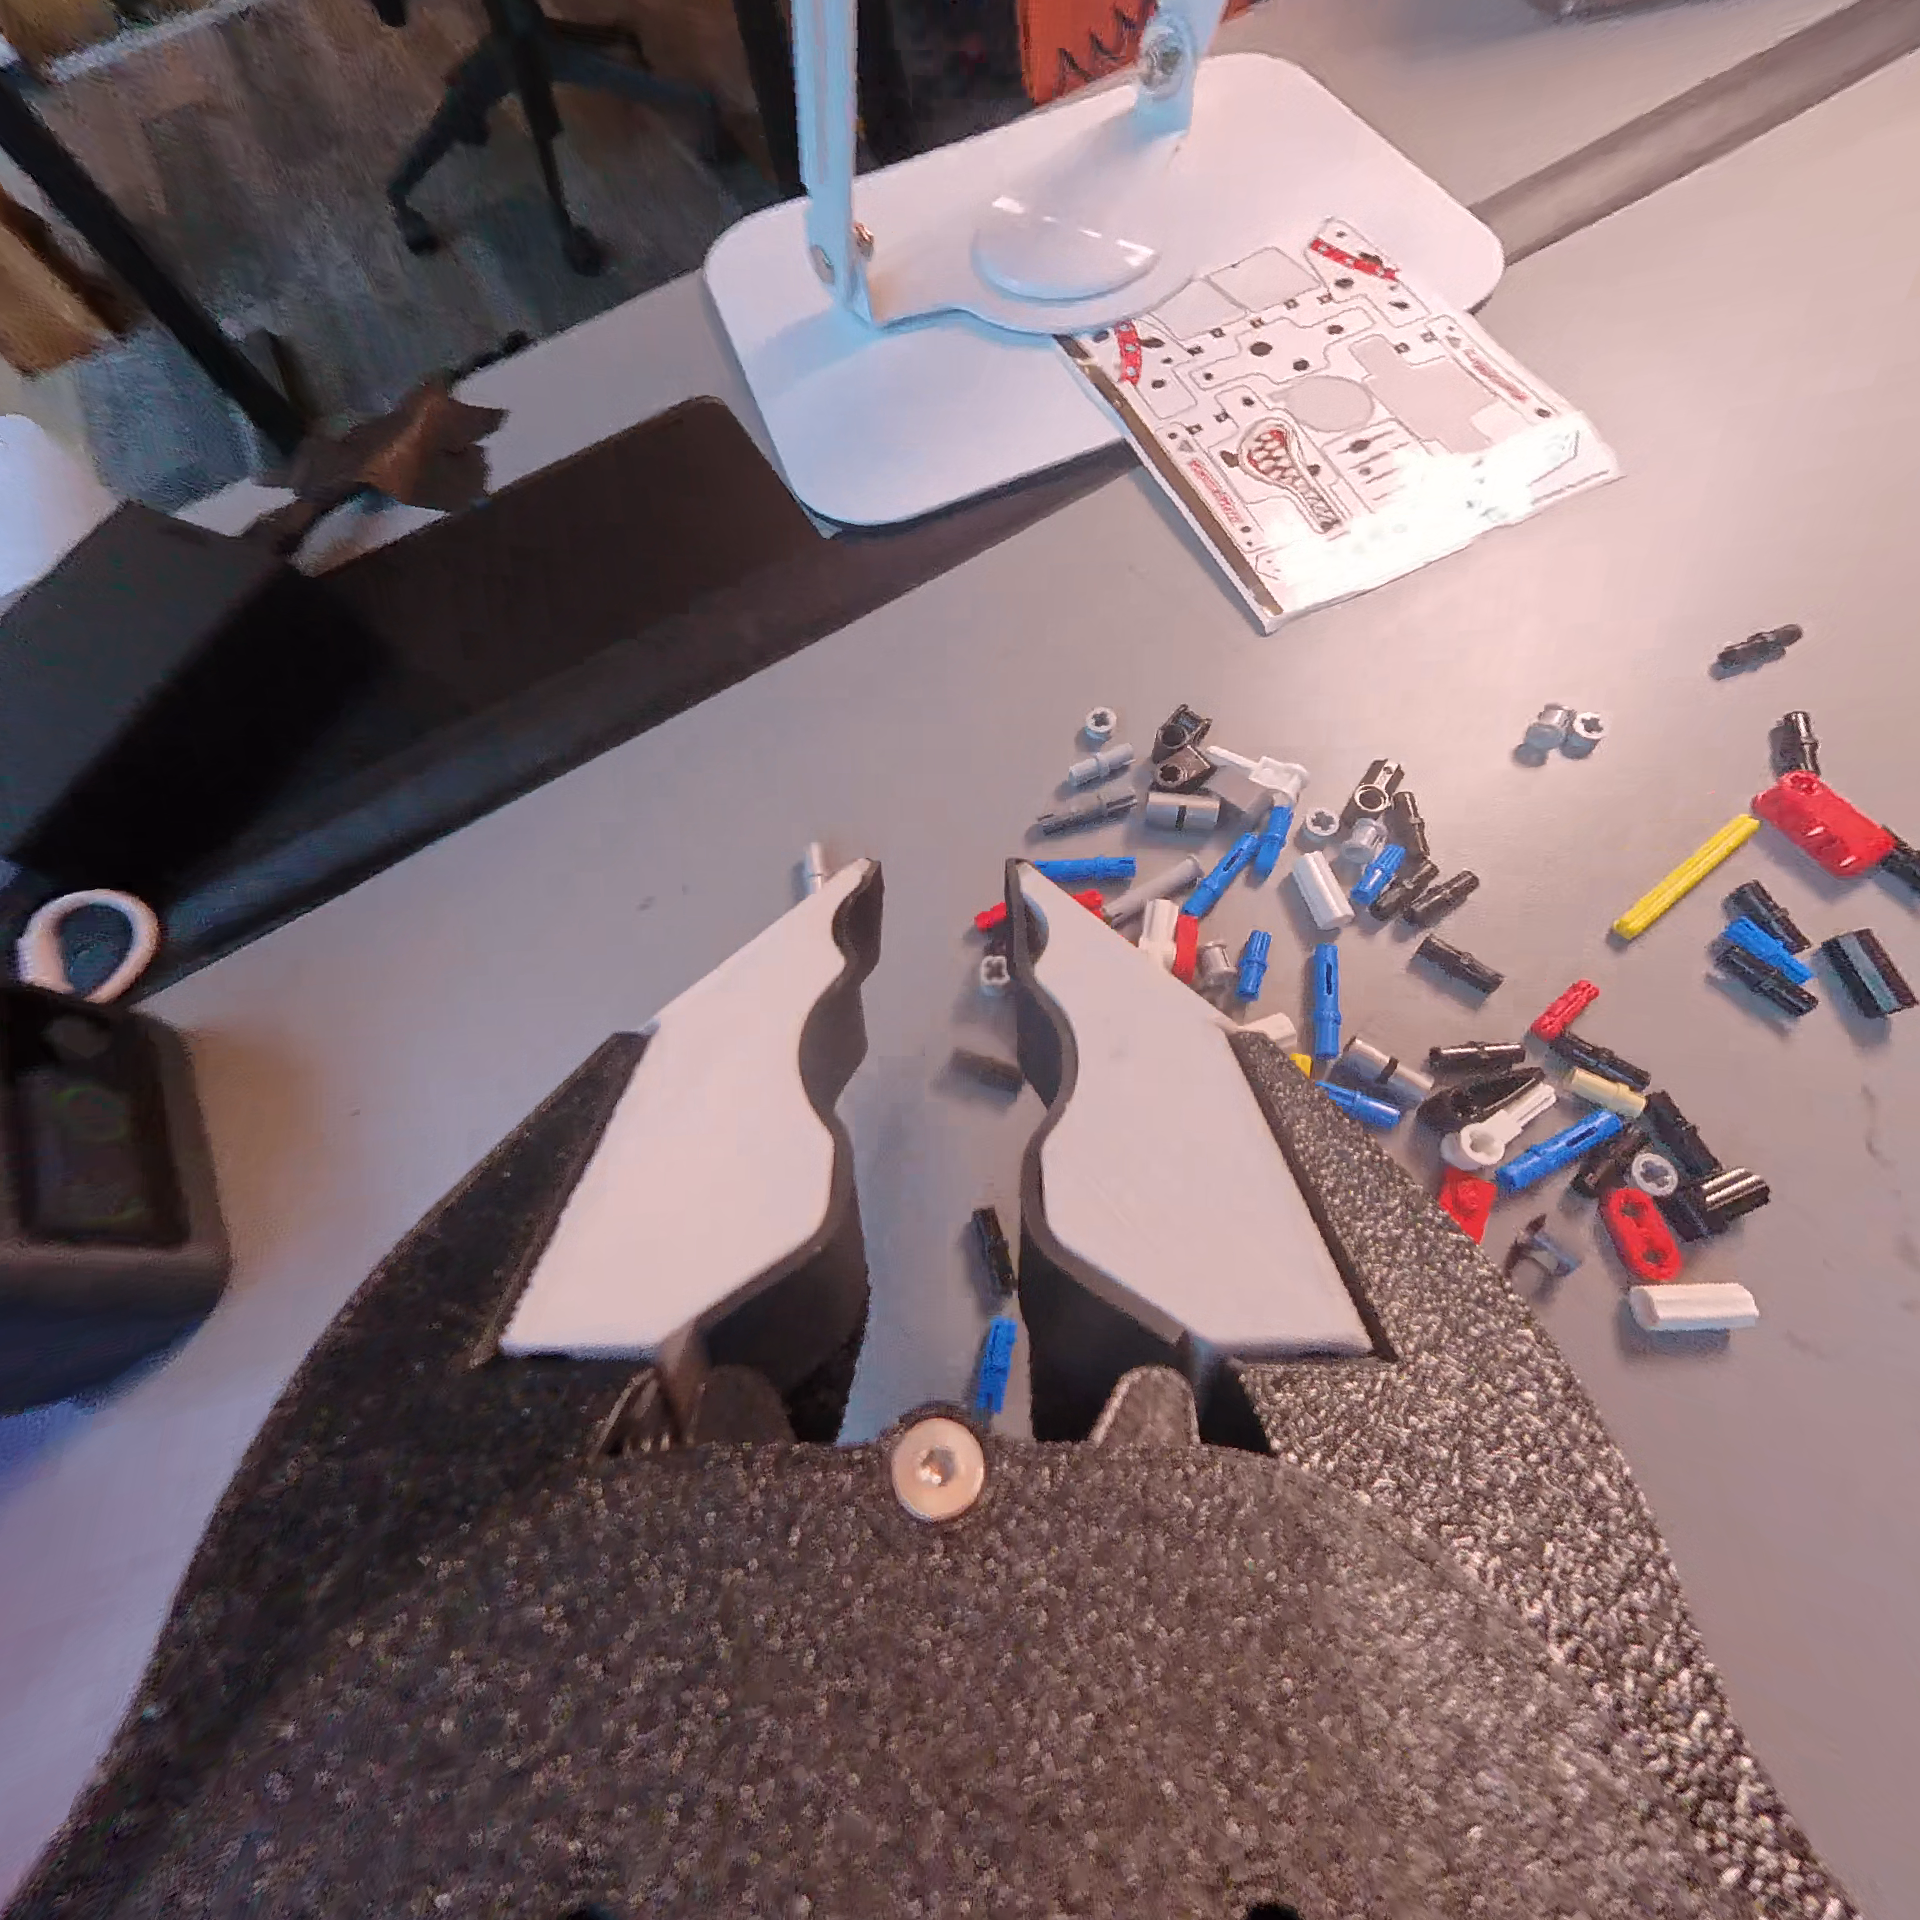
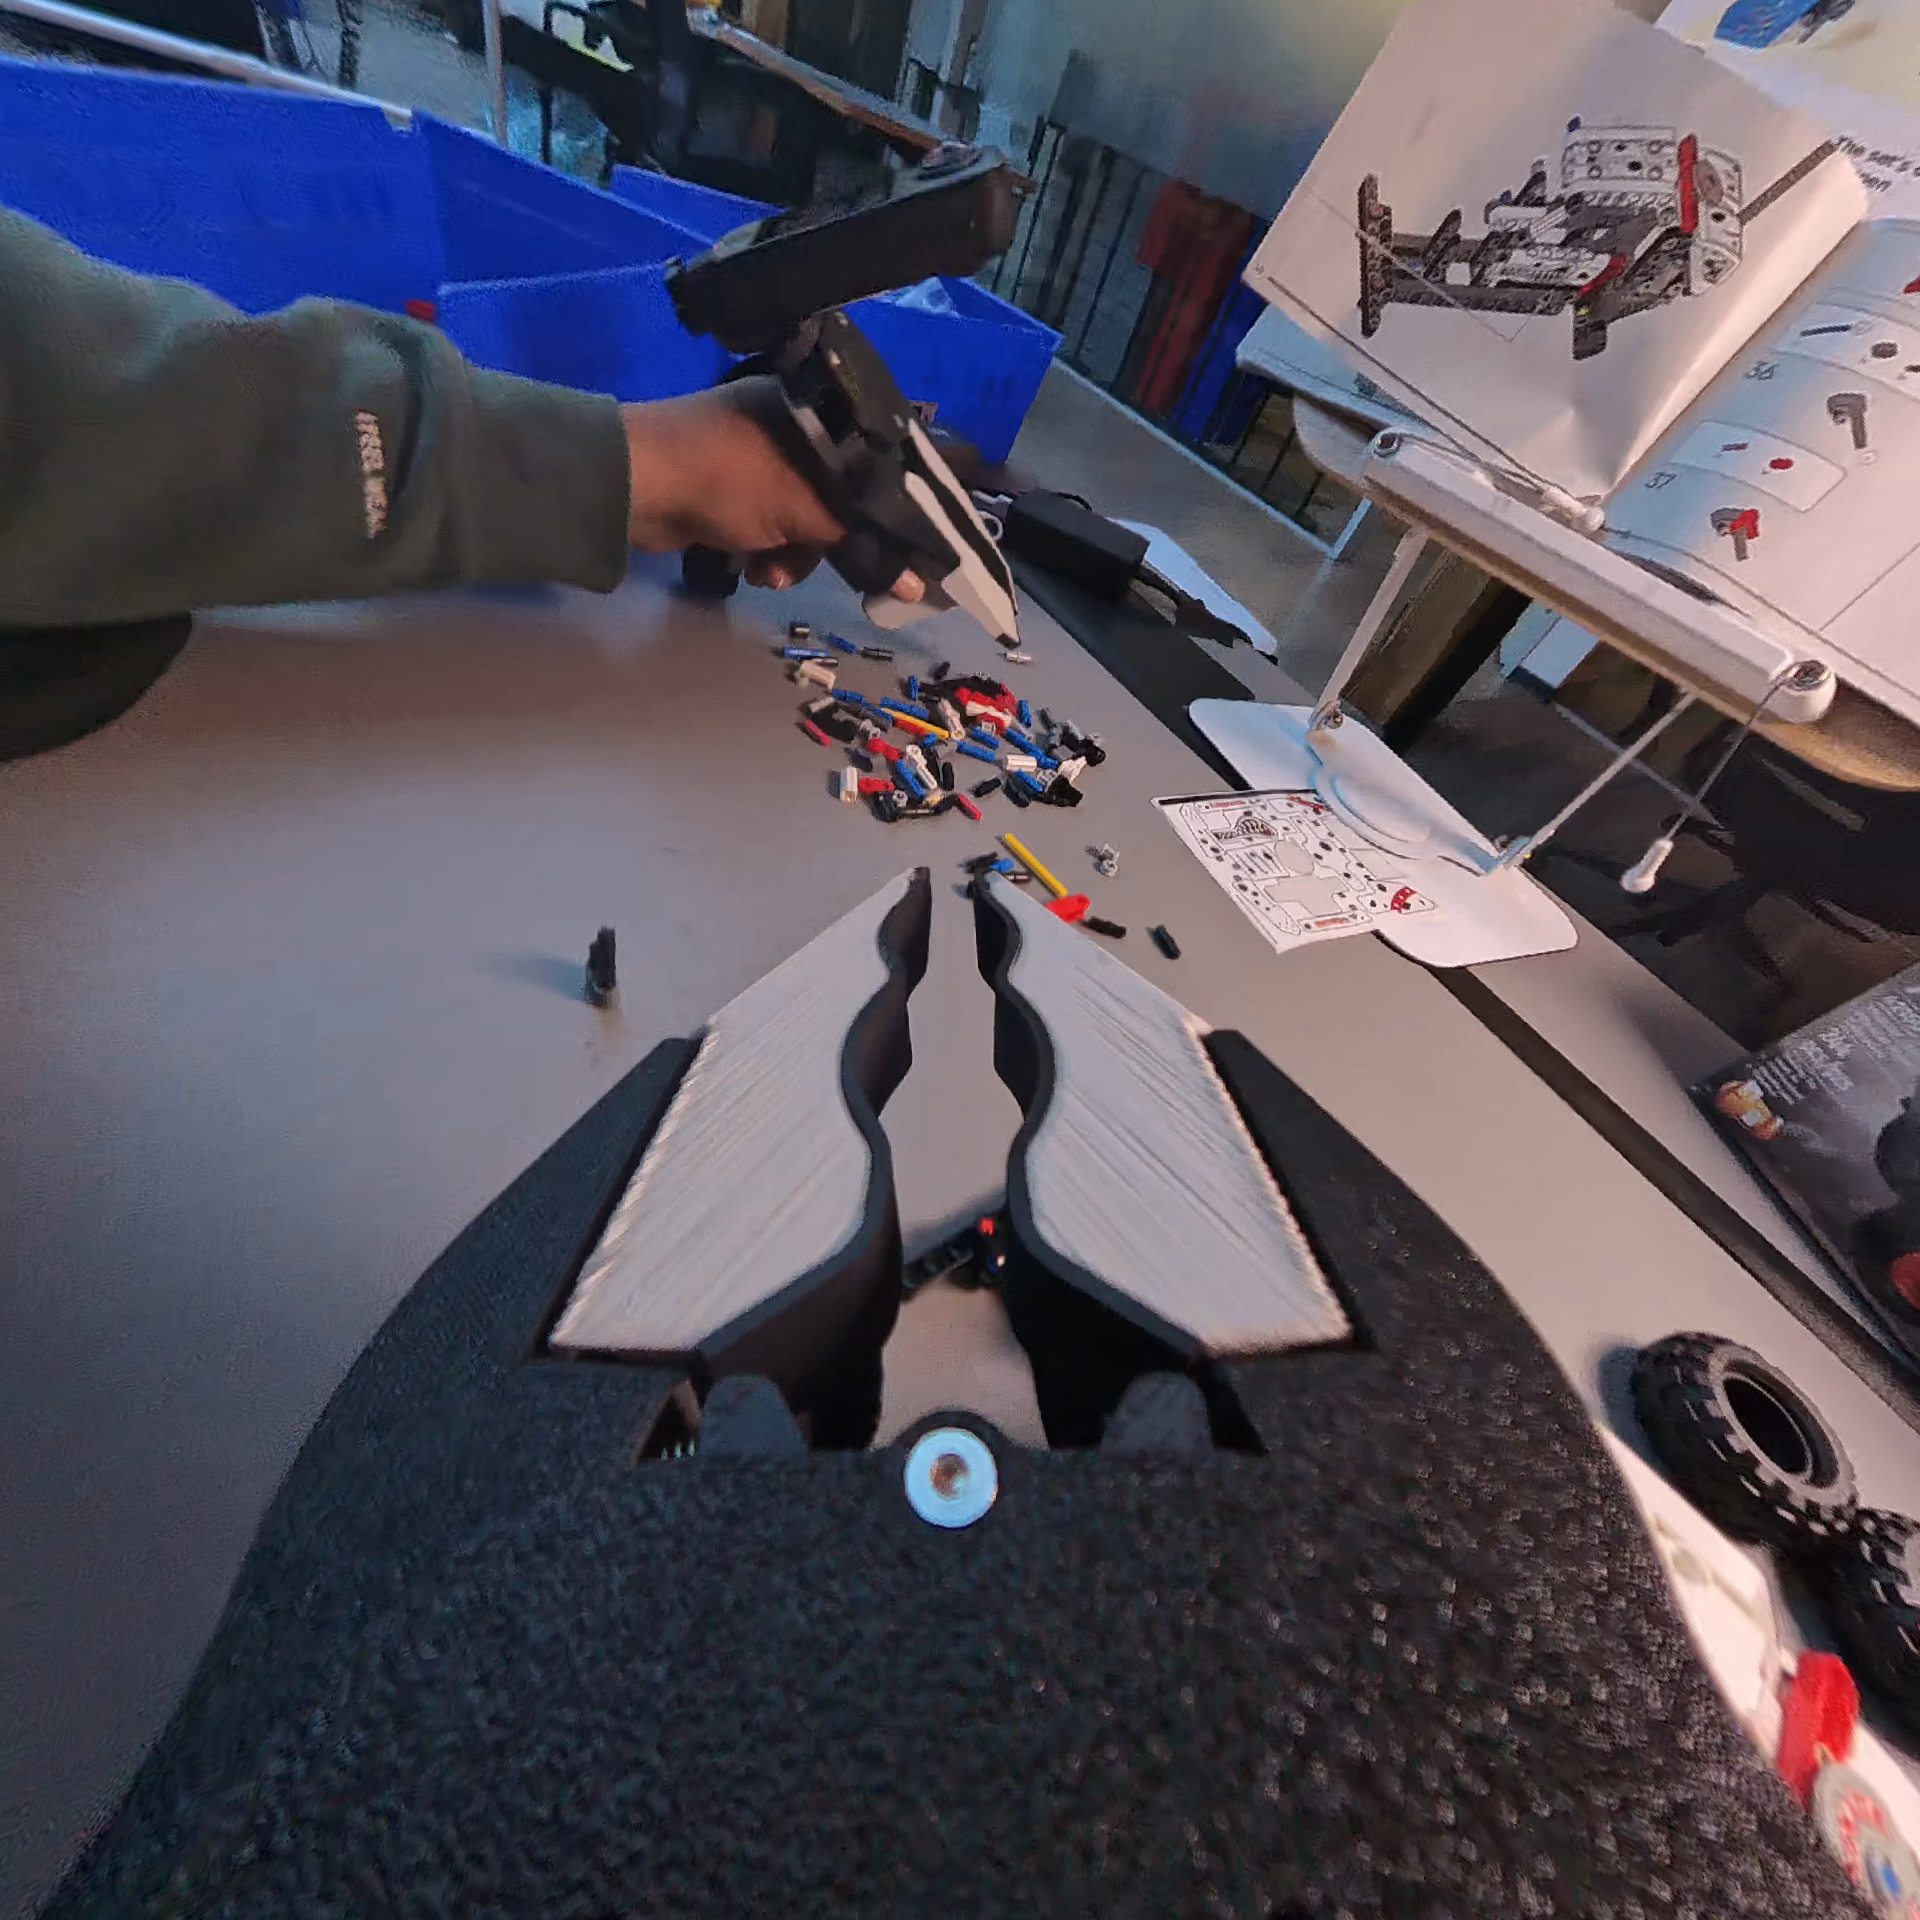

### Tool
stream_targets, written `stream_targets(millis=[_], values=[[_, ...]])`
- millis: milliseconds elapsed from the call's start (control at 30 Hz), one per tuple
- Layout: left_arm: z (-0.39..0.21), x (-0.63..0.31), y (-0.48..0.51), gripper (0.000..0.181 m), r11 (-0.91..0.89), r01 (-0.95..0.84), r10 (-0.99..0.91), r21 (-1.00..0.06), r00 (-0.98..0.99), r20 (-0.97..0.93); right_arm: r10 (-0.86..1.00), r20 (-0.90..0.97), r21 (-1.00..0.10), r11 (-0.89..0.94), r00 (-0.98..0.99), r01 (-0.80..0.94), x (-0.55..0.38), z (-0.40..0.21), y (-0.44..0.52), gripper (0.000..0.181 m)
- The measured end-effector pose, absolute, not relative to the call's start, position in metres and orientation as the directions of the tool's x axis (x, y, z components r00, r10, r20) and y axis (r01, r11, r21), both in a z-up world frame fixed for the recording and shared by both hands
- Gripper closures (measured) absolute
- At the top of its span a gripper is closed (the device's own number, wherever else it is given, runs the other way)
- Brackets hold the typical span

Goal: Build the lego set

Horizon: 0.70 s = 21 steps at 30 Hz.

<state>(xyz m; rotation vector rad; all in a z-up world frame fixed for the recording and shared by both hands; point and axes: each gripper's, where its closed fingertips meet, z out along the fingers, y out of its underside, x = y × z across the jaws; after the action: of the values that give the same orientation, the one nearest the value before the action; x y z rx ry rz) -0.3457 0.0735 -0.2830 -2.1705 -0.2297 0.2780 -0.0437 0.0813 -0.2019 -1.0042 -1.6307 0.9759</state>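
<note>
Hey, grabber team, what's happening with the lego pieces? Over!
Left gripper open, empty, above the loose pieces. Right gripper open, empty, farther back. Pieces scattered on table, nothing joined. Path clear.

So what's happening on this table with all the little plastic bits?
A person is building a Lego set using two hand-held grippers. The left gripper hangs open over the scattered pile of small pieces, holding nothing. The right gripper is also empty, its fingers slightly apart, aimed at the pile. An instruction booklet is propped on a stand, with a sticker sheet lying below and tyres waiting nearby.
</note>
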Motion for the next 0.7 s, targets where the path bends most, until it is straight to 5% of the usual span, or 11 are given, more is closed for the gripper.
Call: stream_targets(millis=[200, 700], values=[[-0.31, -0.35, 0.084, 0.157, -0.681, 0.018, 0.164, -0.732, 0.978, -0.128, 0.932, 0.285, -0.929, 0.326, -0.225, 0.174, -0.032, -0.221, 0.082, 0.174], [-0.315, -0.346, 0.085, 0.168, -0.691, 0.028, 0.101, -0.723, 0.993, -0.058, 0.924, 0.281, -0.919, 0.337, -0.261, 0.204, -0.032, -0.238, 0.083, 0.174]])
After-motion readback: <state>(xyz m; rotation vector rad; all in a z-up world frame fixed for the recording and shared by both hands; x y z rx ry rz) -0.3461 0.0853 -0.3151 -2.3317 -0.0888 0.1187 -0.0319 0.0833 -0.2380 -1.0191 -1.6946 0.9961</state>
